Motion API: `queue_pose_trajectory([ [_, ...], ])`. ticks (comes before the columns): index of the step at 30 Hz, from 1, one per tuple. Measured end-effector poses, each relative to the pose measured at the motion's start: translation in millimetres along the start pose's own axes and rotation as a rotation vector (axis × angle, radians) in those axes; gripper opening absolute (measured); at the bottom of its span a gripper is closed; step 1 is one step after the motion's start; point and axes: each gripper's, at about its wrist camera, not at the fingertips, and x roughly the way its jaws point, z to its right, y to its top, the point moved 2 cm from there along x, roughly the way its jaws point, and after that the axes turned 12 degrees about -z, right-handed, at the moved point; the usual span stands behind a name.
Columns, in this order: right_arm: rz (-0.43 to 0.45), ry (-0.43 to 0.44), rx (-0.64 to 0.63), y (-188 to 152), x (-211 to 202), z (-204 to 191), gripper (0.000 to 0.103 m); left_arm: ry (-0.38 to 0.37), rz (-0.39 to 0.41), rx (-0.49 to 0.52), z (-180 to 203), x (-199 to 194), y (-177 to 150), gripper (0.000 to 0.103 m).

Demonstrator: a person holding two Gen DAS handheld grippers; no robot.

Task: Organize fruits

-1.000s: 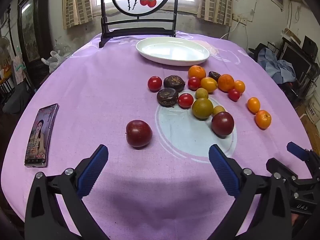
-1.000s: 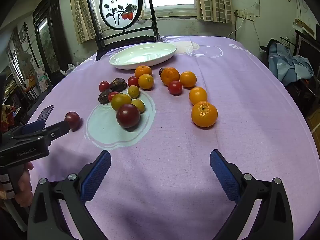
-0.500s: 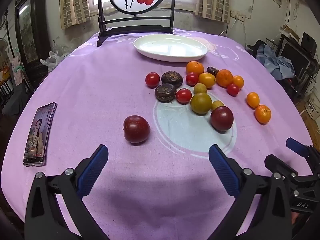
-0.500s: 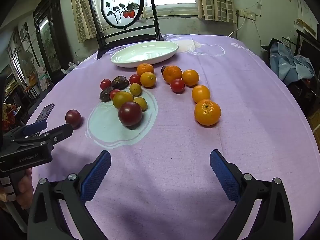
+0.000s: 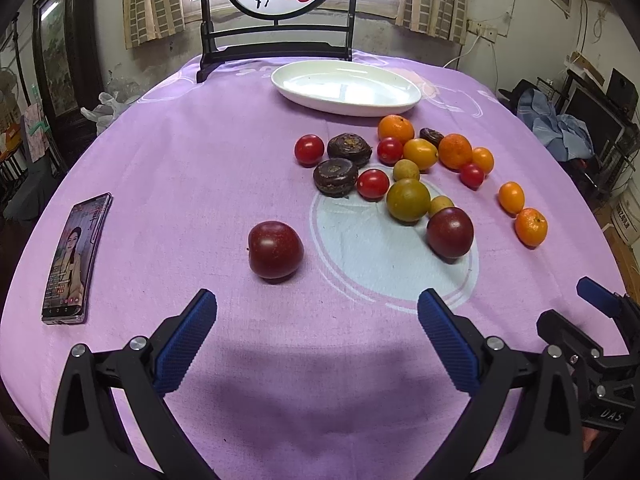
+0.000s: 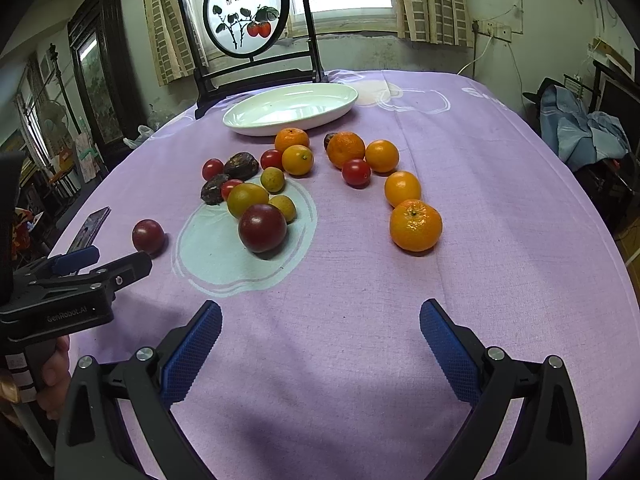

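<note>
Both views are showing a slight pull-back over the last second: the fruit is sitting a little higher in each frame than before, while nothing on the cloth itself is changing place; the left gripper is hovering with its blue fingers spread wide and holding nothing; the right gripper is likewise standing wide apart and empty, low in its own frame. A lone dark red plum is lying just left of centre in the left view, apart from the main cluster of tomatoes, oranges and dark fruit at centre right; a single orange is sitting right of centre in the right view; the white plate is waiting bare at upper centre, well apart from both grippers. A phone is lying at the left edge.

Judgement: the sorting is not yet begun, since no fruit is on the plate; the step in hand is the approach. The next move is calling for the left gripper to advance until the plum is between its fingers, then to close gently, as round fruit is apt to roll.
</note>
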Motion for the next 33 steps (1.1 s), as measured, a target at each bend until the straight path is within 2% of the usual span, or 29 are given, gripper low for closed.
queue_pose_trajectory([
  [33,-0.003,0.004,0.003,-4.6,0.4,-1.0,0.1,-0.005,-0.002,0.004,3.9,0.6,-2.4,0.099],
])
